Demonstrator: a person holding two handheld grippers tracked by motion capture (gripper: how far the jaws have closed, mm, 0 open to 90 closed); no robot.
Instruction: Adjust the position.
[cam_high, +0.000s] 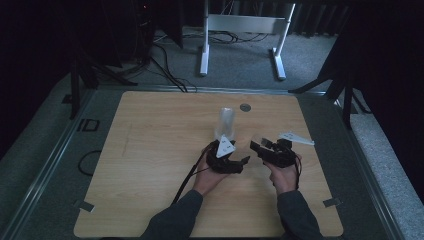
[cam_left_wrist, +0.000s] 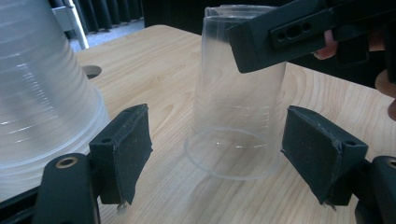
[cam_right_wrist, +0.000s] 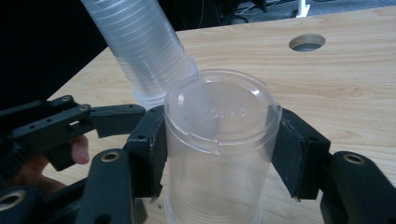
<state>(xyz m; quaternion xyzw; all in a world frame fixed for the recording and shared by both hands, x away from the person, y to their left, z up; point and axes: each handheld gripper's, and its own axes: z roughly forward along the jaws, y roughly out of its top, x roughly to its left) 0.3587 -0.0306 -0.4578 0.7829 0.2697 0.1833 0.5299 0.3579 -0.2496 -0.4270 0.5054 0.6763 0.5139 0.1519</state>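
Observation:
A single clear plastic cup (cam_right_wrist: 219, 140) stands upside down on the wooden table (cam_high: 150, 150). My right gripper (cam_right_wrist: 219, 149) is shut on it near its top, pads against both sides. In the left gripper view the same cup (cam_left_wrist: 233, 126) stands just beyond my left gripper (cam_left_wrist: 224, 154), whose jaws are open on either side of its rim without touching it. One of the right gripper's fingers (cam_left_wrist: 280, 35) crosses the cup's top there. A tall stack of clear cups (cam_high: 227, 122) stands upside down just behind the left gripper (cam_high: 243, 160).
A round cable hole (cam_high: 244, 107) sits in the table behind the stack. Black cables trail from the left gripper toward the table's near edge. A white table frame (cam_high: 240, 30) stands on the floor beyond. Bare wood lies at the left.

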